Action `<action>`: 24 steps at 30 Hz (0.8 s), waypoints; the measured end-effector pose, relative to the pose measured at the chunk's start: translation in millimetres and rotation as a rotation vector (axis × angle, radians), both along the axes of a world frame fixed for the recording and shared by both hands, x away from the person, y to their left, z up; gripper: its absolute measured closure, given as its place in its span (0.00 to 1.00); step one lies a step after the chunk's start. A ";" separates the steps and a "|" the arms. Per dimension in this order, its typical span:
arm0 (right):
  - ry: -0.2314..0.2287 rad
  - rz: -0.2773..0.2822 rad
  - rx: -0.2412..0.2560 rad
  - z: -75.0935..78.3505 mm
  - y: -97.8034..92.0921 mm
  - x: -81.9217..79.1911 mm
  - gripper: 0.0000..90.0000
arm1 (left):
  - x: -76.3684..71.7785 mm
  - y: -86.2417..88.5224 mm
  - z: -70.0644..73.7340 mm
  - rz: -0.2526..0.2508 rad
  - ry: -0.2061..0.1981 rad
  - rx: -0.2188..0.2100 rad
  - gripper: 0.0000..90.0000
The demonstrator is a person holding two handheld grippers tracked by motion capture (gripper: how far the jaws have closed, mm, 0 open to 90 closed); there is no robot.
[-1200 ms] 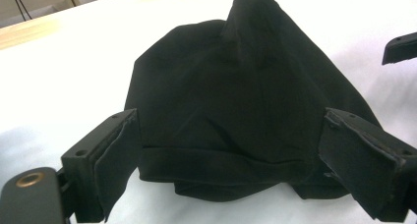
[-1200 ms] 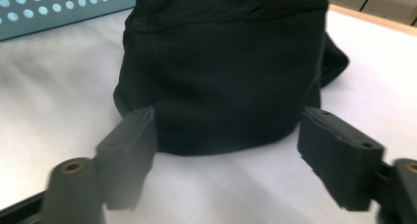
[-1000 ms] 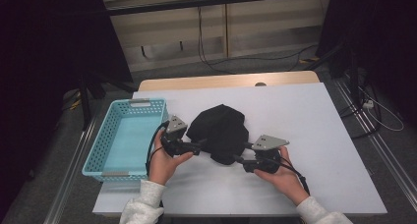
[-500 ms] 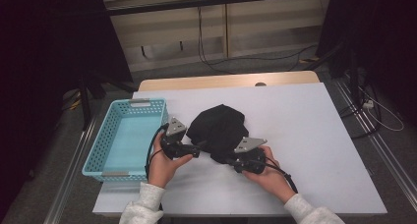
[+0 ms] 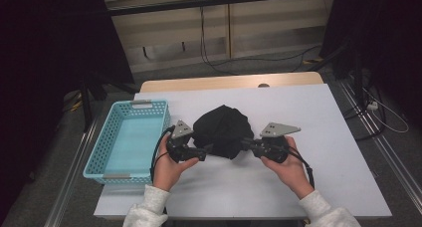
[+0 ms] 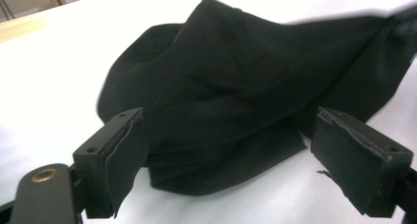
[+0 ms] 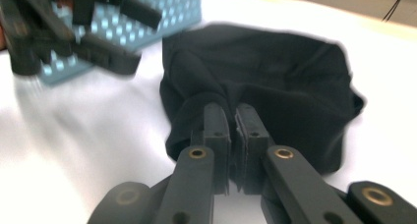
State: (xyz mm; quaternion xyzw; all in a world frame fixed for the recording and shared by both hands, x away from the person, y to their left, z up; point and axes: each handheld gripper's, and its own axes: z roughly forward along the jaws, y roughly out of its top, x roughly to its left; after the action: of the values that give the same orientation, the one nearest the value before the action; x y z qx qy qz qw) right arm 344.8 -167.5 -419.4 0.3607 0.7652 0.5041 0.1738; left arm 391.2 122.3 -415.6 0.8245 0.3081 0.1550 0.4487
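Black cloth (image 5: 221, 131) lies bunched mid-table (image 5: 308, 112), just right of the blue basket (image 5: 130, 137). Right gripper (image 7: 233, 117): jaws pressed together, pinching a fold at the cloth's near right edge. Left gripper (image 6: 231, 150): jaws spread wide w/ the cloth's near left edge between them, not clamped. Person's hands hold both.

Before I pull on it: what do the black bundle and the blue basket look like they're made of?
The black crumpled cloth bundle looks like thin, matt woven or knit fabric: it drapes in soft folds and bunches where the right gripper pinches it. The light blue perforated basket appears to be rigid moulded plastic, judging by its regular grid of holes and smooth, faintly glossy rim.
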 end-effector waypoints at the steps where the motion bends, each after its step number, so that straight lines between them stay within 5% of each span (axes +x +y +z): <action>1: -0.004 -0.009 0.007 1.7 -3.3 -0.2 0.95 | 0.0 -2.2 -0.6 -0.007 0.002 0.000 0.16; 13: -0.008 -0.057 0.021 0.9 -24.5 1.1 0.95 | 1.0 -18.5 -7.0 -0.062 0.013 0.021 0.19; 24: -0.013 -0.075 0.010 0.1 -25.0 1.2 0.95 | -4.7 -35.2 -12.1 -0.127 0.020 0.012 0.24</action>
State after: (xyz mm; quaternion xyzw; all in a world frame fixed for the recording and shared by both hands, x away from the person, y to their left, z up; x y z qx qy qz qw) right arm 346.0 -192.5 -419.3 0.3865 0.7475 0.5036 0.1956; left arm 386.5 87.1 -427.7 0.8465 0.2588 0.1201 0.4494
